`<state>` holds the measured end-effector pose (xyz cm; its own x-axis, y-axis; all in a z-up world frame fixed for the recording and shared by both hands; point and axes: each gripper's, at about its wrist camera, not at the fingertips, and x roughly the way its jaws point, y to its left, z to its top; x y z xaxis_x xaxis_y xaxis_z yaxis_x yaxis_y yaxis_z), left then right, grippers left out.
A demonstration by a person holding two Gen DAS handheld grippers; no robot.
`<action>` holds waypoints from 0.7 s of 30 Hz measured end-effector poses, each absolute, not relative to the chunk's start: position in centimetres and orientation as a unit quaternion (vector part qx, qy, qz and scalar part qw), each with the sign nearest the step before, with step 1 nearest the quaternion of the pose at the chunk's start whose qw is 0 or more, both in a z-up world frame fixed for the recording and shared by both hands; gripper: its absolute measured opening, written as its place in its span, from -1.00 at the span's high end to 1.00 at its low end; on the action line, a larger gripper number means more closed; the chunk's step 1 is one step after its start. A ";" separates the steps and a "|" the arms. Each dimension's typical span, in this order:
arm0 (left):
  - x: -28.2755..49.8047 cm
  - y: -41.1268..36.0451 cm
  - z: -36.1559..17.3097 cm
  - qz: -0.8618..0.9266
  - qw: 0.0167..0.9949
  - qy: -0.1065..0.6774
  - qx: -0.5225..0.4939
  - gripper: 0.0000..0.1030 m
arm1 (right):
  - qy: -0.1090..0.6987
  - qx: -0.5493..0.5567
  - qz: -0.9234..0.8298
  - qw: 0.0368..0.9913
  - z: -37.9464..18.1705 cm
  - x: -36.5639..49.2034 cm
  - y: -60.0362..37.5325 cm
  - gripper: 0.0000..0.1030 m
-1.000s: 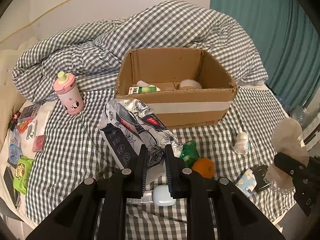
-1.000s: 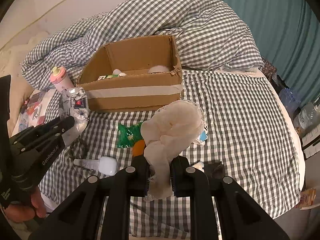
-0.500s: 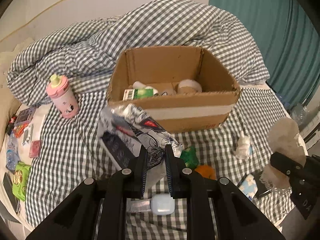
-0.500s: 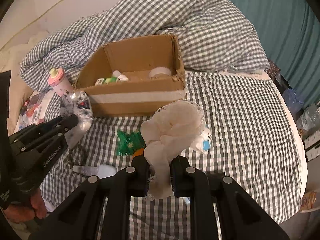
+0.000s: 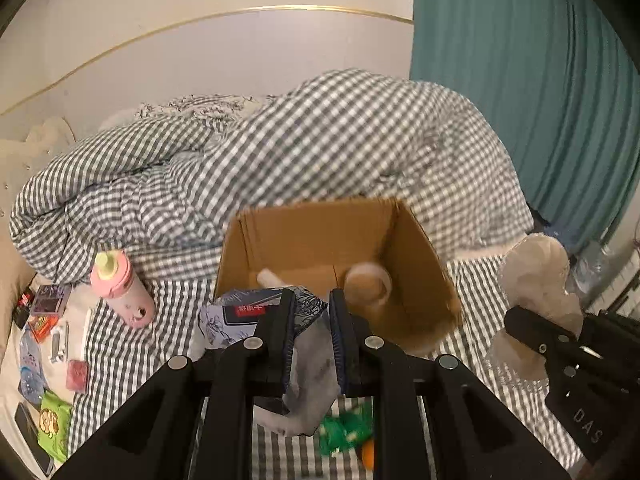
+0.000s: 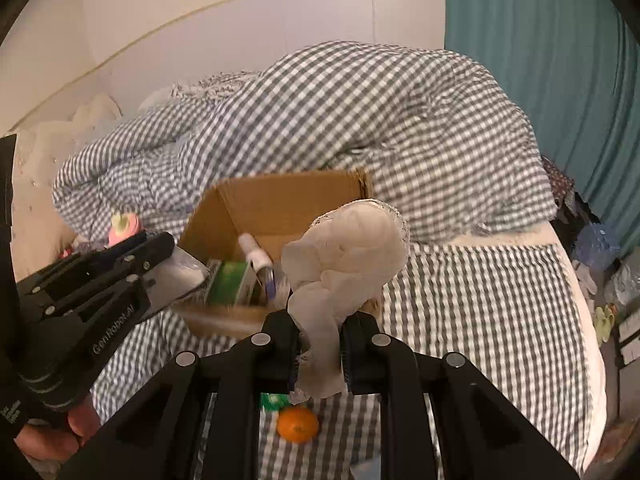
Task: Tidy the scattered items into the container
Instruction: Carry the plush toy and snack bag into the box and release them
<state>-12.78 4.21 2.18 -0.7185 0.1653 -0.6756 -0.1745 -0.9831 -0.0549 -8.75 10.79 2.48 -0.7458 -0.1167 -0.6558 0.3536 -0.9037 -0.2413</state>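
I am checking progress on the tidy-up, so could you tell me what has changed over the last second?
Both grippers rose and carried their loads to the cardboard box: the left gripper with the floral pouch, the right gripper with the beige cloth. Neither let go. The orange and pink bottle stayed on the bed.

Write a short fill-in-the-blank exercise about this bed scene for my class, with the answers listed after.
1. The left tool grips a printed ____.
2. The right tool grips a pale crumpled ____.
3. The container is an open ____ box.
4. The orange lies on the ____ sheet.

Missing words: pouch; cloth; cardboard; checked
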 end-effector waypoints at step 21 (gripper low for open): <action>-17.8 4.3 -1.0 0.918 0.028 0.003 -0.396 -0.99 | 0.123 0.360 -0.919 0.105 1.0 -14.9 13.5 -0.48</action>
